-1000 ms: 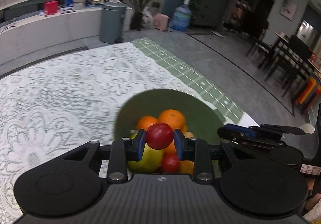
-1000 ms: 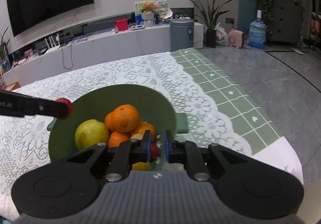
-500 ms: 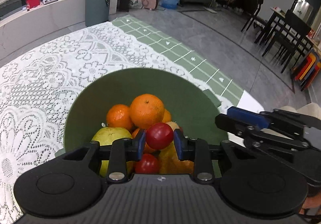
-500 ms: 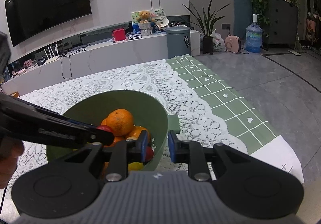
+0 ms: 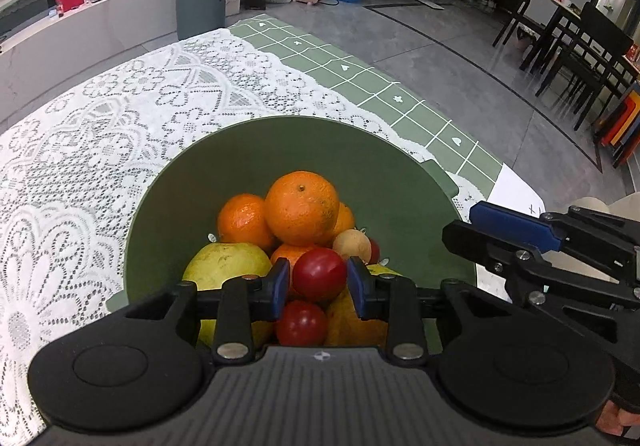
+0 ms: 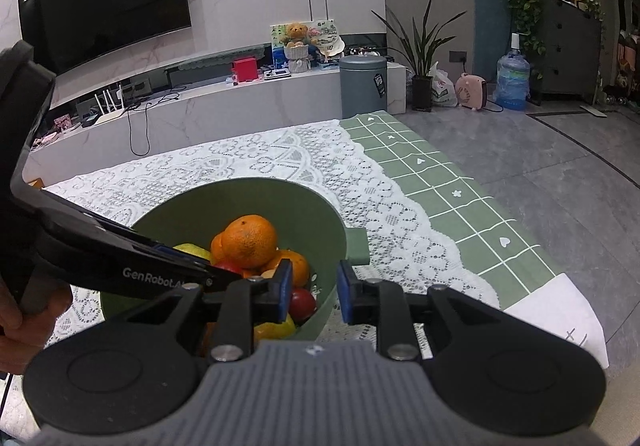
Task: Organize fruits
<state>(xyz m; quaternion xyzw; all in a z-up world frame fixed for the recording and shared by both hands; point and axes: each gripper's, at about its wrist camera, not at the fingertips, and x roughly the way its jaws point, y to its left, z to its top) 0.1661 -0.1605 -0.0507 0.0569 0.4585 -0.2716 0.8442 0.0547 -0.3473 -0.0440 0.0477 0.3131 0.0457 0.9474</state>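
Seen from the left wrist: white lace cloth (image 5: 80, 150) over a green gridded tablecloth (image 5: 360, 74), spread across the surface from 9 to 1 o'clock. At centre, a round olive-green plastic bowl (image 5: 400, 182), heaped with fruit. Inside, a pale green-yellow pear (image 5: 224, 262) at 9 o'clock, a large dimpled orange (image 5: 302, 208) topping the pile at 12 o'clock, a smaller orange (image 5: 244, 220) just beside it. Left tongs (image 5: 319, 280) clenched on a small glossy red round fruit (image 5: 319, 274), held above the heap, over a second red fruit (image 5: 301, 322). At 3 o'clock, beside the bowl's rim, right tongs (image 5: 516, 234) with blue pads.

Seen from the right wrist: right tongs (image 6: 311, 292) released, pads parted, straddling the bowl's near rim (image 6: 322, 310), gripping nothing.
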